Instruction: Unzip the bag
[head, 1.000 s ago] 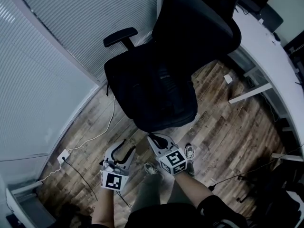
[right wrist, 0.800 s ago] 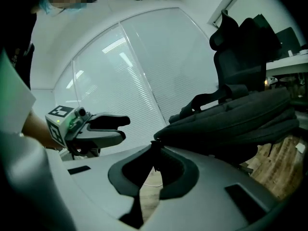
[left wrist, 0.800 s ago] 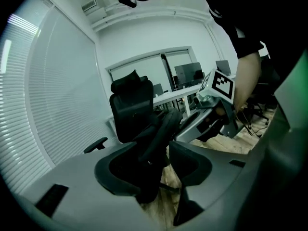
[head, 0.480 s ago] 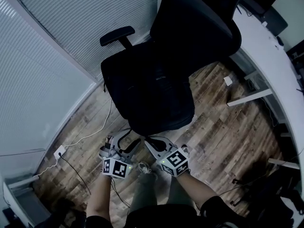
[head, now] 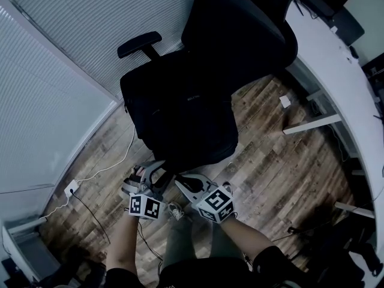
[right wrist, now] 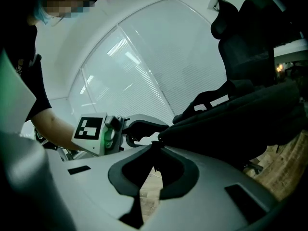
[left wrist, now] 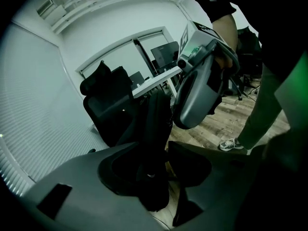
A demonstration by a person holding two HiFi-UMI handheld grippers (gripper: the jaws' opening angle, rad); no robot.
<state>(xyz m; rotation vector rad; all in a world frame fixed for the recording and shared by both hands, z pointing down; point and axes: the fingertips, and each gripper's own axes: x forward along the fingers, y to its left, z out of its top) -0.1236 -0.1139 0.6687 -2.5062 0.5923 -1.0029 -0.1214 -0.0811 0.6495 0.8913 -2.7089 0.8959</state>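
A black bag [head: 180, 116] lies on the seat of a black office chair [head: 240, 29]. Both grippers are at the bag's near edge. My left gripper [head: 151, 171] stands open with a dark hanging fold of the bag [left wrist: 154, 129] between its jaws; those jaws have just been closing a little. Whether the pads touch the fold is not clear. My right gripper [head: 182, 182] is shut on a small dark tab [right wrist: 155, 146] at the bag's corner [right wrist: 166, 134]. The left gripper's fingers [right wrist: 144, 125] show just behind that corner.
The chair's armrest [head: 139, 42] sticks out at the upper left. A white desk [head: 336, 59] runs down the right side. A white cable [head: 102, 170] leads to a floor socket [head: 71, 189] by the blind-covered glass wall. The person's shoes [head: 174, 210] stand on the wooden floor.
The left gripper has rolled and shifted right, close beside the right gripper, up to the bag's front edge. The right gripper has crept a little towards the chair.
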